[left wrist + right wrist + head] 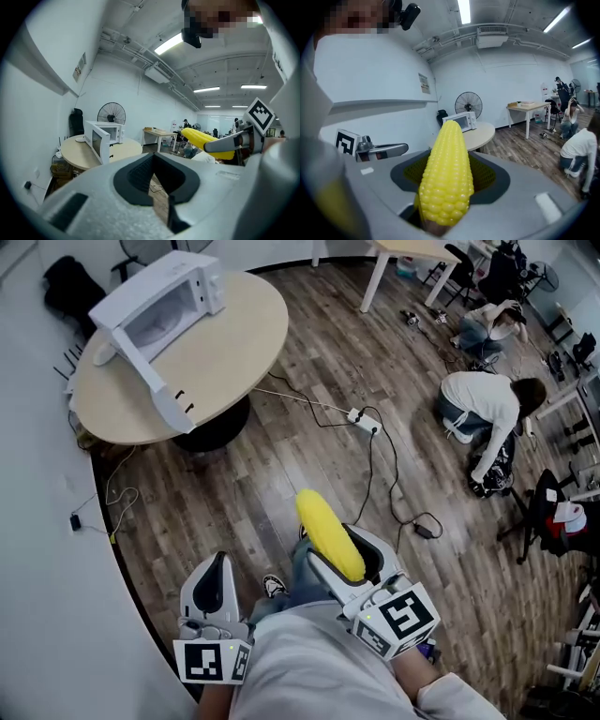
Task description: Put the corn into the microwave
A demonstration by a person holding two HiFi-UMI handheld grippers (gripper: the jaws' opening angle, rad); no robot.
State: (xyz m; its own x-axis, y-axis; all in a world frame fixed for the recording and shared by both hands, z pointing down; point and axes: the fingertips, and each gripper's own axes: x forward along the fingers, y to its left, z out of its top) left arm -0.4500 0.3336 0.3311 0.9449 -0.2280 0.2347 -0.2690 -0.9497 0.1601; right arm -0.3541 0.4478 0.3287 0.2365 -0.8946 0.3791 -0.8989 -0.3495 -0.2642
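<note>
**A:** Right gripper view first. Any writing to read?

**B:** Only a paper wall notice [423, 83], and its print is too small to read. My right gripper [449, 180] is clamped on the yellow corn cob [446, 159], which has neat rows of plump kernels and its tip pointing away.

**A:** And your left?

**B:** My left gripper [157, 185] has its fingers pressed together, with nothing in them. The white microwave oven [159, 310] stands with its door open on the round beige table [244, 334], well apart from the corn. A white power strip [364, 420] and its cables cross the wooden floor between. A crouching person [483, 409] is off to the right.
</note>
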